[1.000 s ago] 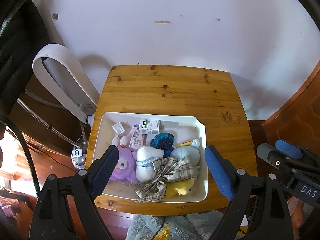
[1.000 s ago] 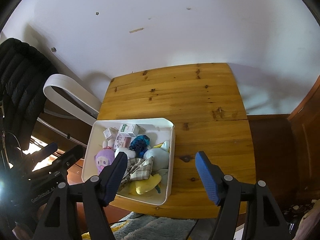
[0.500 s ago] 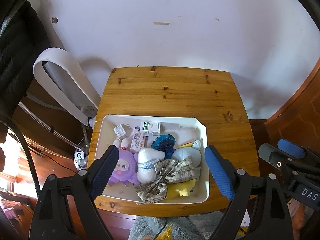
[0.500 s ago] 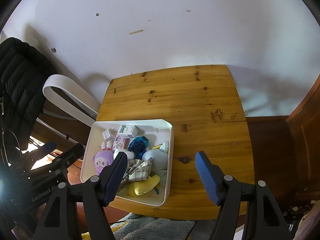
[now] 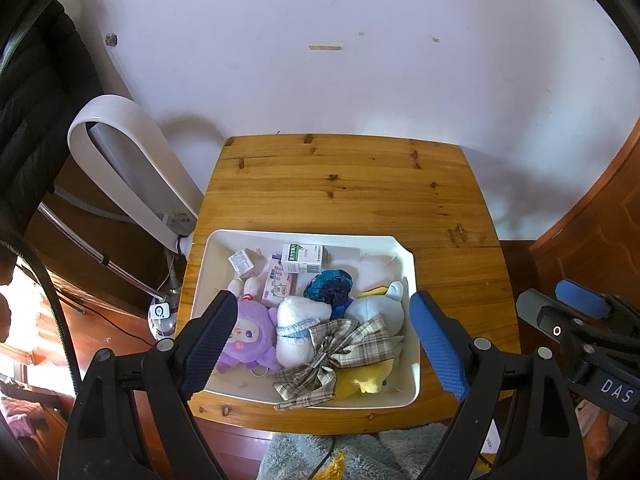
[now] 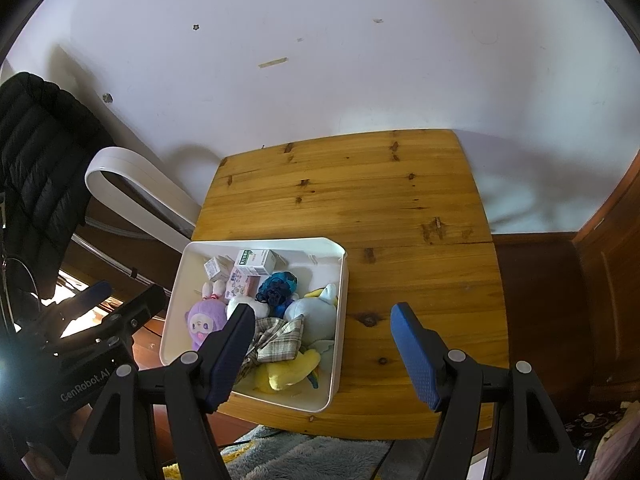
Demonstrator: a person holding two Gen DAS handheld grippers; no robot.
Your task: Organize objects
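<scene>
Pine table [image 5: 344, 188] against white wall [image 5: 320, 80], perhaps a fan [image 5: 128, 176] alongside; both tongs [image 5: 320, 344] [image 6: 324, 350] wide, empty.

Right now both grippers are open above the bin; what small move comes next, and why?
Probably lower the left gripper toward the plaid bow. Its jaws are open and empty, already framing the white bin, and the bow lies on top of the plush toys, so it comes free first. The right gripper, also open, sits partly over the bare wooden table, where things could be set.
</scene>
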